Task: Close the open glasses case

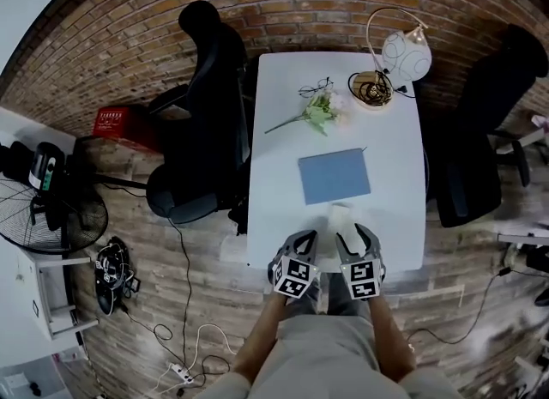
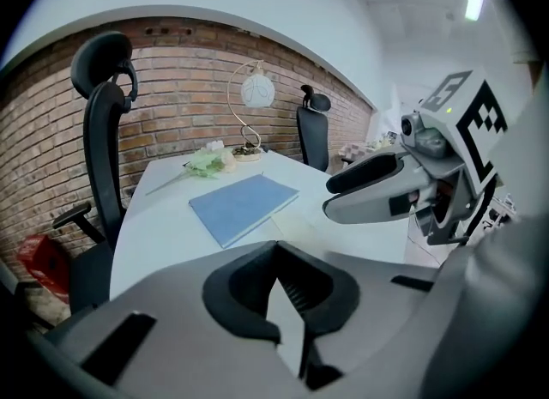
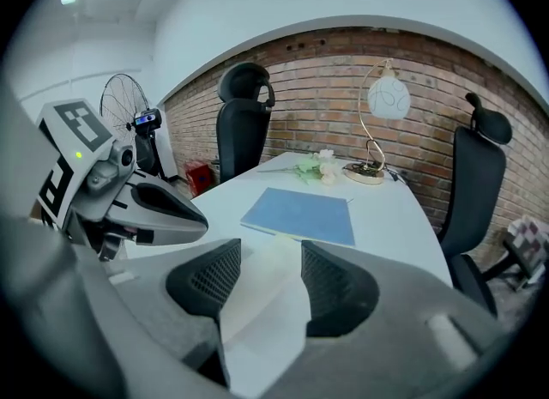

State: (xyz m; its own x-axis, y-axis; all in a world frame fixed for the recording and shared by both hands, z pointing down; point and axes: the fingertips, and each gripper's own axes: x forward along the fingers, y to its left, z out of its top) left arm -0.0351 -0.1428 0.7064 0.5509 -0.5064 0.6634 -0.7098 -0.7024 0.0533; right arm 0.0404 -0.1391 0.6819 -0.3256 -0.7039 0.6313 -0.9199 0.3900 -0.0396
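A pale cream glasses case [image 1: 340, 214] lies on the white table [image 1: 283, 131] near its front edge, just in front of a blue notebook [image 1: 334, 176]. I cannot tell how far its lid stands open. My right gripper [image 1: 352, 234] is open just short of the case, which shows between its pads in the right gripper view as the case [image 3: 276, 256]. My left gripper [image 1: 306, 237] hovers beside it at the table edge, with its jaws shut and nothing held [image 2: 275, 253]. The case [image 2: 296, 226] lies ahead and to the right of it.
Spectacles [image 1: 316, 89], a flower sprig [image 1: 316, 114], a coil on a dish [image 1: 371, 90] and a globe lamp [image 1: 406, 56] sit at the table's far end. Black office chairs [image 1: 202, 114] [image 1: 480, 131] flank the table. A fan [image 1: 47, 208] stands left.
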